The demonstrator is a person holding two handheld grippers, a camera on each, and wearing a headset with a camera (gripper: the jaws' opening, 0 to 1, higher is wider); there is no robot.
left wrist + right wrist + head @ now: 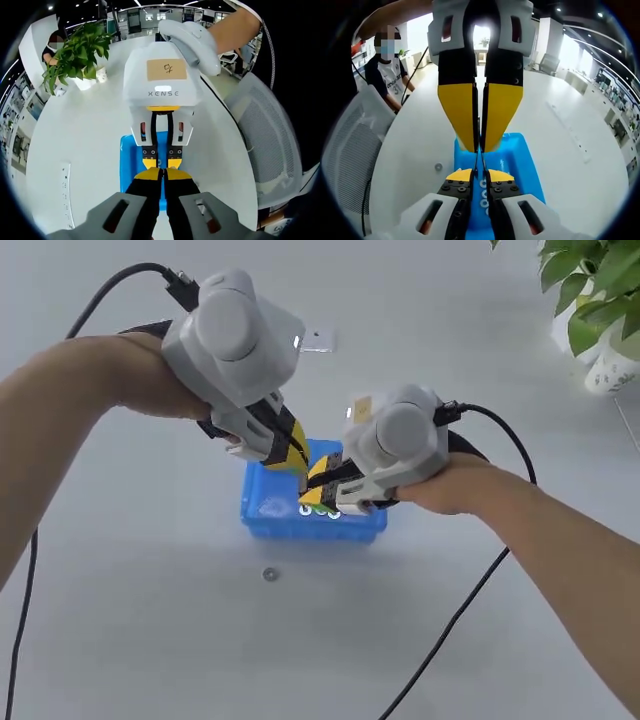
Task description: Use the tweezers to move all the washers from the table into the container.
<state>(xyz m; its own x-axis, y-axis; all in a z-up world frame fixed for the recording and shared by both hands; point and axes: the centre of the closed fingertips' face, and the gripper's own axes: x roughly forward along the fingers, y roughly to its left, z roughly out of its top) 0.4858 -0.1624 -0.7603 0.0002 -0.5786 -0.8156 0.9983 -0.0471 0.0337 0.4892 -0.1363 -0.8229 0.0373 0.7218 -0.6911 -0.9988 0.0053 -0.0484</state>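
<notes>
One washer [270, 574] outside the container [262, 512]
The left gripper [163, 172] clenched on tweezers [479, 161], right gripper [480, 175] unclear — washer lies at container's near side.

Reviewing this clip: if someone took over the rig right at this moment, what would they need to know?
Left tool: jaws pressed together on a thin strip that looks like the tweezers, tips over the blue container.
Right tool: tip to tip with the left tool, a narrow gap between its jaws; whether it grips the tweezers cannot be told.
Done: several washers lie in the container.
Left: one washer lies on the table beside the container; it probably needs picking up with the tweezers and dropping in.
</notes>
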